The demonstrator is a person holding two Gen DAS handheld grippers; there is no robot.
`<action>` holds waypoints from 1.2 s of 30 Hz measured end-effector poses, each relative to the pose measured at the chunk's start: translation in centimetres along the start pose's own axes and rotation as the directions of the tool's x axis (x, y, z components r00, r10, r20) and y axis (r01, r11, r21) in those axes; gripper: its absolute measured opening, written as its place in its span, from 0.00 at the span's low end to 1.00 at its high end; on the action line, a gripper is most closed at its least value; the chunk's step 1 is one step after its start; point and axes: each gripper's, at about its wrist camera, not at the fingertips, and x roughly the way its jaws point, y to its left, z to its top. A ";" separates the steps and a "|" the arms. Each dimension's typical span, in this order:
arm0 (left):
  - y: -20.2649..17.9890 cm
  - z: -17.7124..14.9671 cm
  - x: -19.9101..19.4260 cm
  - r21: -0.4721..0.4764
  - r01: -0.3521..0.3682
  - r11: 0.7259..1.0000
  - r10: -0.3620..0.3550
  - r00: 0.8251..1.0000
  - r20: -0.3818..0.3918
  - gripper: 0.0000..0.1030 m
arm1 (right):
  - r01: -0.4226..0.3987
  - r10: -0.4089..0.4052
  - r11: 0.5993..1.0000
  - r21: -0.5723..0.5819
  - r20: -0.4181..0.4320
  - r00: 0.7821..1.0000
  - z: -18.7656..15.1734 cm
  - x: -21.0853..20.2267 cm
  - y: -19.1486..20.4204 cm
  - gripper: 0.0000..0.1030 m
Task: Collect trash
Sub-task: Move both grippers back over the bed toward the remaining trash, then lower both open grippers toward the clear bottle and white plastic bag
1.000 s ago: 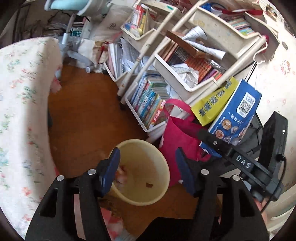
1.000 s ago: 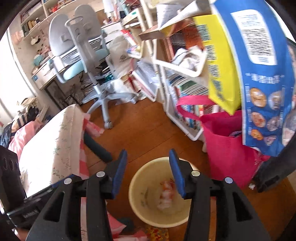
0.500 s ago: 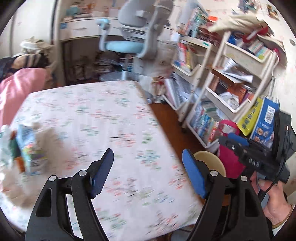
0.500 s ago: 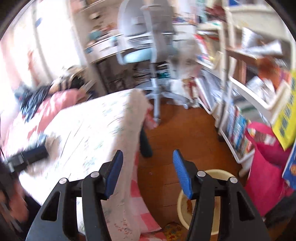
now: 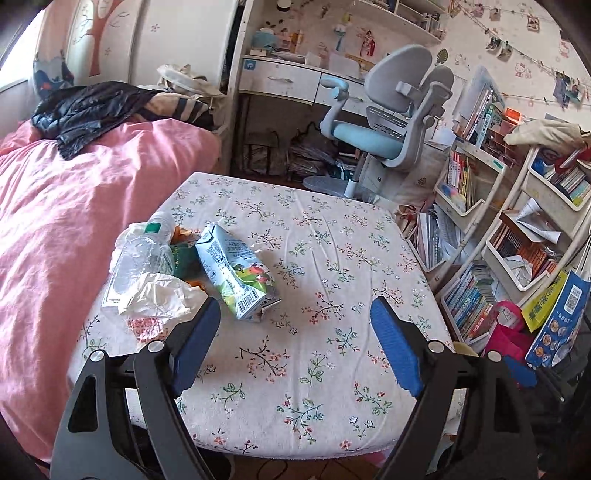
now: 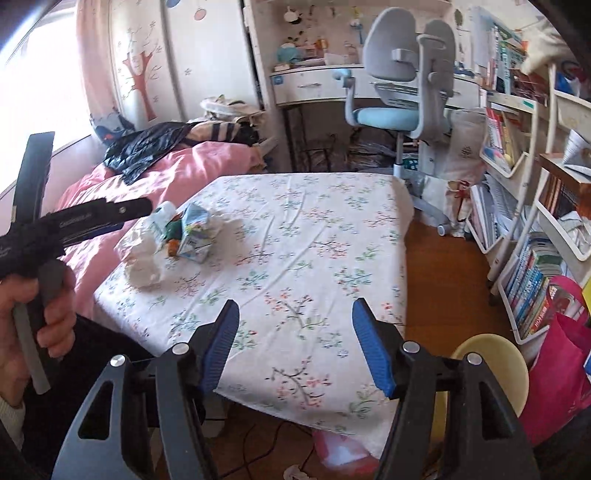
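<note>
Both hand-held grippers empty above the floral worktop.

We see the left hand-held gripper and the right hand-held gripper opening, nothing between their jaws; the trash pile, carton included, lies near the worktop's bed-side edge, the yellow bin on the floor.

A child's bedroom at home: pink bed; swivel chair; crammed bookshelves; tree-painted wardrobe; photos strung on the wall.
</note>
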 end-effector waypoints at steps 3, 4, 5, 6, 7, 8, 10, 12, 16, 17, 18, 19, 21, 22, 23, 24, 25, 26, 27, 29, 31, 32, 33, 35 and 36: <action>0.2 -0.3 -0.3 0.006 -0.030 1.000 0.030 1.000 0.007 0.78 | -0.035 0.034 0.999 -0.029 -0.015 0.999 0.3 0.7 1.1 0.61; 0.4 -0.4 -0.3 0.007 -0.043 0.999 0.043 0.999 0.004 0.78 | -0.045 0.044 0.998 -0.037 -0.019 0.999 0.1 0.9 1.6 0.61; 0.7 -0.4 -0.1 0.003 -0.059 0.998 0.059 0.998 -0.002 0.78 | -0.051 0.050 0.998 -0.045 -0.023 0.998 0.3 1.1 2.0 0.62; 0.9 -0.7 -0.1 -0.002 -0.073 0.997 0.073 0.997 -0.008 0.78 | -0.061 0.060 0.997 -0.050 -0.028 0.998 0.4 1.4 2.3 0.62; 1.2 -0.8 0.1 -0.010 -0.086 0.996 0.086 0.996 -0.015 0.78 | -0.073 0.072 0.996 -0.051 -0.032 0.997 0.3 1.6 2.5 0.62; 1.6 -0.9 0.4 -0.021 -0.099 0.995 0.098 0.995 -0.024 0.78 | -0.082 0.080 0.995 -0.050 -0.036 0.996 0.4 1.9 2.8 0.62; 2.1 -1.2 1.0 -0.039 -0.120 0.992 0.118 0.992 -0.046 0.78 | -0.097 0.095 0.994 -0.049 -0.046 0.994 0.5 2.6 3.3 0.62; 2.5 -1.5 1.6 -0.052 -0.136 0.989 0.132 0.989 -0.067 0.78 | -0.107 0.105 0.993 -0.044 -0.054 0.993 0.6 3.3 3.6 0.62; 2.7 -1.3 1.9 -0.060 -0.146 0.987 0.143 0.988 -0.059 0.78 | -0.098 0.097 0.995 -0.009 -0.070 0.993 1.0 4.8 3.6 0.62; 2.6 -1.2 1.7 -0.057 -0.145 0.988 0.143 0.989 -0.048 0.78 | -0.088 0.088 0.996 -0.004 -0.073 0.993 1.2 5.1 3.6 0.62; 2.5 -1.1 1.5 -0.047 -0.145 0.988 0.143 0.989 -0.037 0.78 | -0.077 0.077 0.997 0.000 -0.073 0.994 1.4 5.4 3.6 0.62; 2.4 -0.9 1.3 -0.034 -0.146 0.989 0.146 0.989 -0.028 0.78 | -0.067 0.067 0.998 0.005 -0.073 0.995 1.6 5.7 3.7 0.62; 2.3 -0.7 0.8 -0.011 -0.146 0.989 0.146 0.989 -0.014 0.80 | -0.046 0.047 0.999 0.007 -0.074 0.996 2.0 6.3 4.1 0.62; 2.4 -0.7 0.6 -0.005 -0.148 0.989 0.148 0.989 -0.008 0.81 | -0.033 0.033 0.999 0.006 -0.076 0.997 2.1 6.6 4.4 0.62; 2.6 -0.6 0.5 0.000 -0.152 0.988 0.152 0.988 -0.005 0.82 | -0.024 0.024 1.000 0.007 -0.081 0.996 2.2 7.0 4.7 0.62; 2.7 -0.6 0.4 0.004 -0.158 0.987 0.158 0.987 -0.008 0.82 | -0.016 0.016 1.000 0.007 -0.085 0.996 2.2 7.3 4.9 0.62; 2.8 -0.6 0.3 0.006 -0.157 0.988 0.157 0.988 -0.007 0.83 | -0.006 0.006 1.000 0.005 -0.090 0.996 2.3 7.6 5.1 0.62; 3.0 -0.5 0.2 0.008 -0.158 0.987 0.158 0.987 -0.007 0.84 | 0.001 -0.001 1.000 0.002 -0.094 0.996 2.3 8.0 5.6 0.62; 3.3 -0.5 0.3 0.011 -0.164 0.986 0.165 0.986 -0.012 0.86 | 0.002 -0.002 1.000 -0.002 -0.096 0.995 2.4 8.2 5.7 0.62; 3.7 -0.5 0.6 0.017 -0.174 0.985 0.175 0.984 -0.033 0.87 | 0.010 -0.011 1.000 -0.019 -0.101 0.995 2.5 8.6 6.5 0.62; 4.2 -0.5 0.8 0.020 -0.173 0.985 0.174 0.984 -0.049 0.87 | 0.008 -0.012 0.999 -0.033 -0.105 0.994 2.7 9.0 7.2 0.62; 4.4 -0.4 0.8 0.021 -0.170 0.985 0.171 0.984 -0.053 0.89 | 0.006 -0.010 0.999 -0.039 -0.109 0.994 2.8 9.2 7.7 0.62; 4.7 -0.3 0.9 0.019 -0.166 0.986 0.167 0.984 -0.057 0.90 | 0.005 -0.010 0.999 -0.044 -0.112 0.994 2.8 9.4 8.0 0.62; 5.2 -0.2 0.7 0.007 -0.156 0.988 0.156 0.986 -0.057 0.91 | -0.001 -0.006 0.999 -0.054 -0.119 0.993 3.0 9.9 8.7 0.62; 5.4 -0.1 0.6 0.000 -0.152 0.988 0.152 0.987 -0.054 0.91 | -0.003 -0.004 0.998 -0.061 -0.122 0.993 3.1 10.1 9.1 0.62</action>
